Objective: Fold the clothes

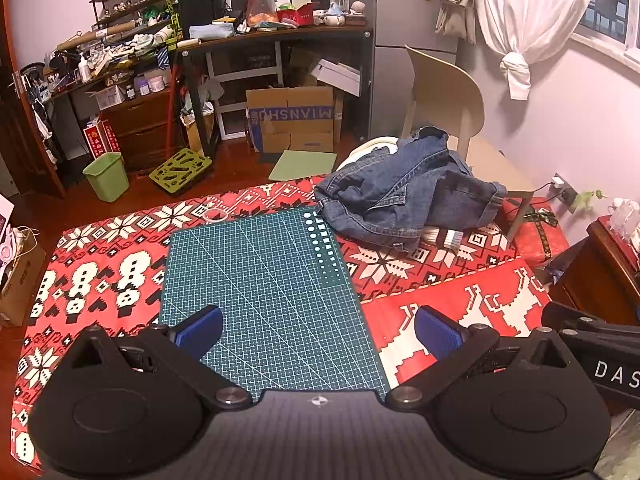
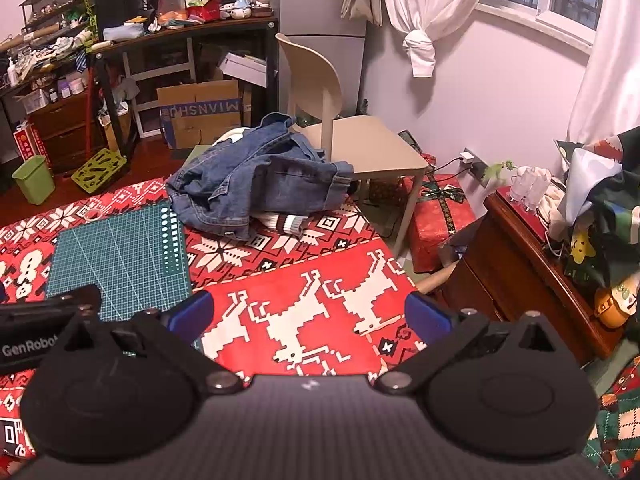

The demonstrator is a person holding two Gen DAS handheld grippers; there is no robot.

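both left tongs (image 1: 318,332) and right tongs (image 2: 308,318) are held wide open, empty; crumpled denim jacket (image 1: 404,196) lies on the bench (image 1: 100,264), untouched.

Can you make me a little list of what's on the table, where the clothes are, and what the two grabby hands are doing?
table cover: red Christmas-pattern cloth
mat: green cutting mat, flat, nothing on its middle
clothes: crumpled denim jacket at the far edge, overlapping the mat's far corner
under it: striped knit garment poking out
left gripper: open, holding nothing, over the mat
right gripper: open, holding nothing, over the cloth
folding: not started
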